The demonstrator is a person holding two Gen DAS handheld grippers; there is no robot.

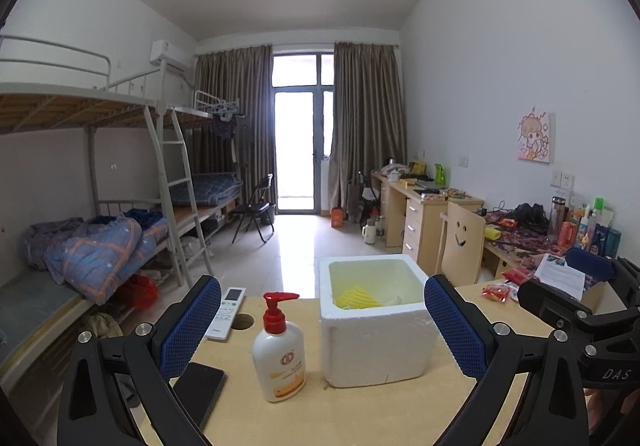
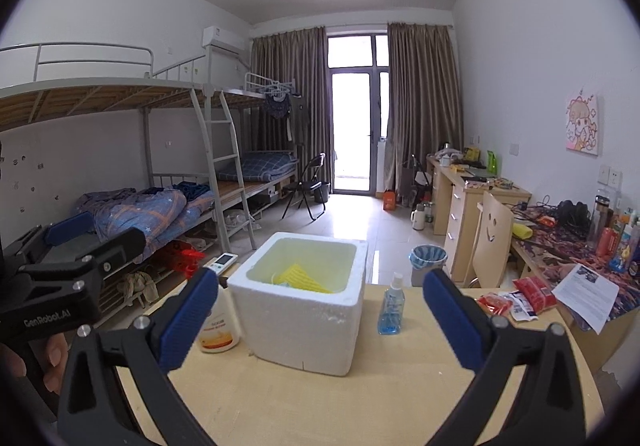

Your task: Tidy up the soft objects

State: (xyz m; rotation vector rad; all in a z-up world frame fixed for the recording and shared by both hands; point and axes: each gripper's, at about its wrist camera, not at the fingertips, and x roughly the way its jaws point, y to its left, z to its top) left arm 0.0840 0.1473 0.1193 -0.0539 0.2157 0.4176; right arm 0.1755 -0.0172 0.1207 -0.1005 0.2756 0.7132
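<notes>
A square white foam box (image 2: 304,310) with thick, grainy walls stands on the pale wooden table (image 2: 360,406). Inside it lies a ribbed yellow cloth (image 2: 300,278), folded against the far wall. Both tools hover near the table's front edge: the left gripper (image 1: 322,330) has its blue, waffle-textured pads (image 1: 190,326) spread wide with nothing between them, and the right gripper (image 2: 320,318) stands just as wide apart and empty. A rounded white pump bottle (image 1: 279,356) with a red top sits left of the box, a clear blue spray bottle (image 2: 391,306) to its right.
</notes>
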